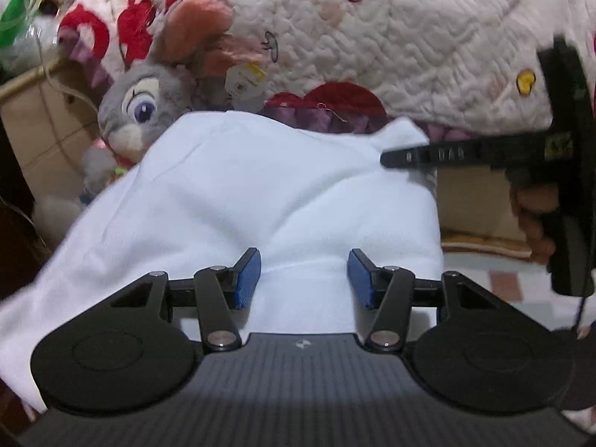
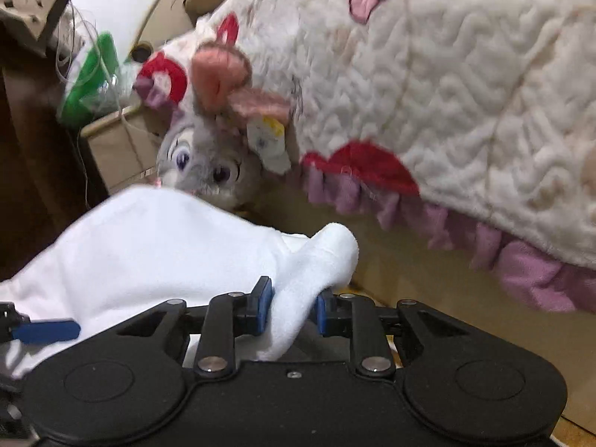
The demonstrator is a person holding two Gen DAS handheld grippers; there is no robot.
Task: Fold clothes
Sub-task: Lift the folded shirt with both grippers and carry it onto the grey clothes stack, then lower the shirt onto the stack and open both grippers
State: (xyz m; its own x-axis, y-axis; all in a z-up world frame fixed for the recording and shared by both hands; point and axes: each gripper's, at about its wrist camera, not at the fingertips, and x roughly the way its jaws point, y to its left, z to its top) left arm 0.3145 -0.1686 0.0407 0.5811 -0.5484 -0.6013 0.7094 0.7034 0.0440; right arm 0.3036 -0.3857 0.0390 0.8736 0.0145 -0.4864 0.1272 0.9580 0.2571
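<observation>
A white garment (image 1: 231, 201) hangs lifted in front of both cameras. My left gripper (image 1: 303, 279) has its blue pads wide apart, with a fold of the white cloth lying between them, untouched by either pad. My right gripper (image 2: 292, 307) is shut on a bunched corner of the same garment (image 2: 167, 253). In the left wrist view the right gripper (image 1: 402, 158) reaches in from the right and pinches the garment's far corner. A blue pad of the left gripper (image 2: 44, 329) shows at the left edge of the right wrist view.
A grey plush rabbit (image 1: 149, 108) with pink ears lies behind the garment. A quilted cream blanket (image 1: 391, 37) with red patches and a purple frill drapes over the back and right. Cardboard boxes (image 1: 44, 126) and a green bag (image 2: 89, 78) stand at the left.
</observation>
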